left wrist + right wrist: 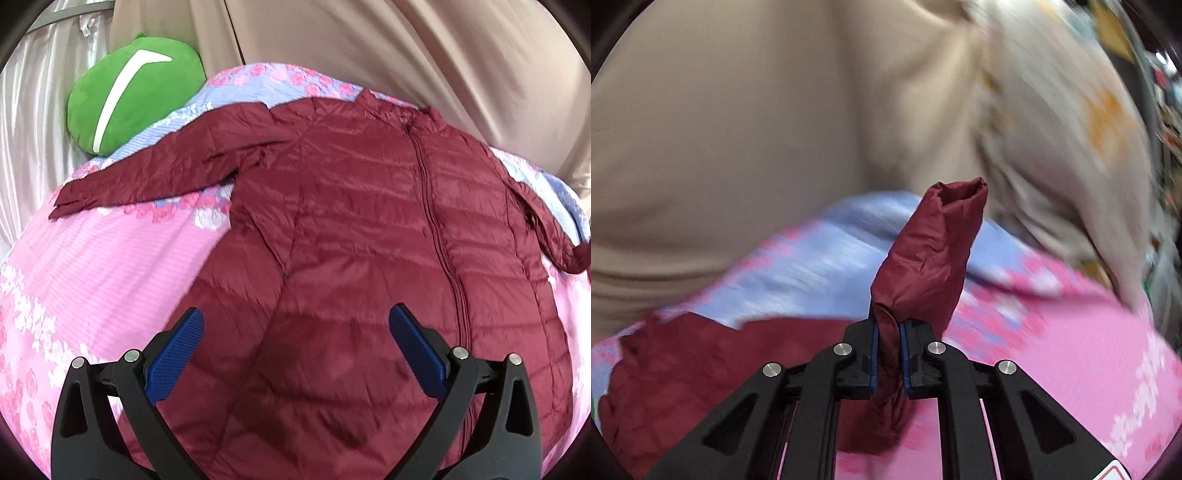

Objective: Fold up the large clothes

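Left wrist view is showing the maroon puffer jacket (369,240) lying front-up & zipped on the pink floral bedspread (110,266), collar pointing toward the beige curtain (406,48). One sleeve (155,173) is stretching out flat toward the green plush cushion (125,96) at the bed's far corner. Left gripper (295,332) is hovering over the lower body of the jacket w/ jaws spread wide, blue pads (177,354) holding nothing, not touching fabric as far as can be told.

Right wrist view is blurry in the background, but the right gripper (886,354) is showing clearly: jaws are pinching the other sleeve (923,266) just below its cuff, w/ the cuff end (960,192) sticking up past the fingertips & the opening visible. Rest of the jacket is lying low at the left of that view on the bedspread.

Progress, judging from this: fold is barely starting. Jacket body is looking spread & unfolded, hem & collar both out, no panel turned over. Likely step in hand is bringing the gripped sleeve across the chest. Left to do: the other sleeve in, then body folding over, prob. in halves or thirds. Slippery padded fabric may be springing back once released, so pressing flat w/ the free gripper would help
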`<state>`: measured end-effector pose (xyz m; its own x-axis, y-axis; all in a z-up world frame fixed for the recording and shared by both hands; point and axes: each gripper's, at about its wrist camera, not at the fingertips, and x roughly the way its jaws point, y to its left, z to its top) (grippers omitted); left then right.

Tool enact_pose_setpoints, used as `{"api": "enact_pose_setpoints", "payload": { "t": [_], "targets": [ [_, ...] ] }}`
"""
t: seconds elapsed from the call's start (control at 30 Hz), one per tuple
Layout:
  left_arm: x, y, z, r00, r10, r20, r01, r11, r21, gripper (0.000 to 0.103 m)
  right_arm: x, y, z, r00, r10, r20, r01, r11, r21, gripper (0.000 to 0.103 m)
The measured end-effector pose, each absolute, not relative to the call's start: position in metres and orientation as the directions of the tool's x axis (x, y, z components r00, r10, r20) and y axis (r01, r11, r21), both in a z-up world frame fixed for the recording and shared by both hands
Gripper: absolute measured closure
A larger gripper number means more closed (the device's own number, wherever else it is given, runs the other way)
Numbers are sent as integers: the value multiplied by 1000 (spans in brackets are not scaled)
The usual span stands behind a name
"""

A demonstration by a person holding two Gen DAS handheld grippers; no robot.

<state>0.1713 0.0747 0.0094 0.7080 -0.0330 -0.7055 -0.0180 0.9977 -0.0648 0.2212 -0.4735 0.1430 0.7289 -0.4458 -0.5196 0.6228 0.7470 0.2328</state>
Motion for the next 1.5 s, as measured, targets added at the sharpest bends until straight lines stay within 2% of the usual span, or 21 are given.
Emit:
{"api": "enact_pose_setpoints", "payload": {
  "t": [0.17,0.27,0.43,0.53,0.57,0.6,0.73,0.8,0.83,0.9,1.0,1.07,1.17,1.2,1.23,1.27,1.3,1.33,1.5],
  "targets": [
    [185,86,22,732,-55,-680,-25,994,-107,5,307,-335,215,904,-209,-373,295,936,190,94],
    [196,95,31,744,-78,-664,-18,990,-137,5,357,-221,218,935,16,-354,38,989,144,94],
    [212,115,37,747,-111,-655,-25,981,-195,5,410,-81,161,858,208,-469,-194,978,79,94],
    [225,128,34,738,-148,-659,-27,969,-247,5,427,-20,101,754,283,-593,-292,953,82,85],
    [230,132,33,732,-156,-664,-29,966,-259,5,430,-6,81,723,279,-632,-306,949,69,77],
    [238,135,31,723,-177,-668,-20,961,-277,5,423,4,67,708,274,-651,-314,948,58,71],
    [266,143,25,694,-242,-679,4,943,-331,5,390,-3,52,687,295,-663,-341,938,64,62],
    [284,143,21,680,-289,-674,24,927,-374,5,366,-33,61,703,317,-636,-333,938,99,46],
    [296,141,18,665,-309,-680,28,920,-391,5,355,-53,67,717,322,-618,-318,940,121,44],
    [320,132,7,624,-354,-697,41,905,-424,5,346,-88,75,741,291,-605,-266,955,133,42],
    [352,113,-8,566,-398,-722,52,891,-451,5,332,-160,79,781,166,-602,-114,986,123,40],
    [368,99,-14,550,-377,-745,32,901,-432,5,328,-204,76,785,85,-613,-10,992,124,39],
    [392,76,-19,538,-393,-746,90,906,-413,6,328,-283,68,762,-8,-647,169,968,187,39],
    [400,71,-20,540,-377,-752,88,914,-395,18,327,-302,64,756,-18,-654,208,954,215,38],
    [404,68,-21,543,-379,-749,90,914,-397,39,327,-313,62,752,-18,-659,229,944,236,38],
    [408,66,-20,537,-396,-745,109,908,-404,53,328,-325,59,747,-17,-665,249,934,257,38],
    [414,63,-20,525,-407,-748,126,906,-404,78,330,-338,55,741,-16,-671,270,923,275,38],
    [417,62,-18,525,-410,-746,137,906,-401,94,332,-346,52,736,-21,-676,285,916,283,38],
    [420,75,12,639,-358,-681,150,926,-347,98,354,-356,38,720,-11,-694,306,902,303,38]
  ]
}}
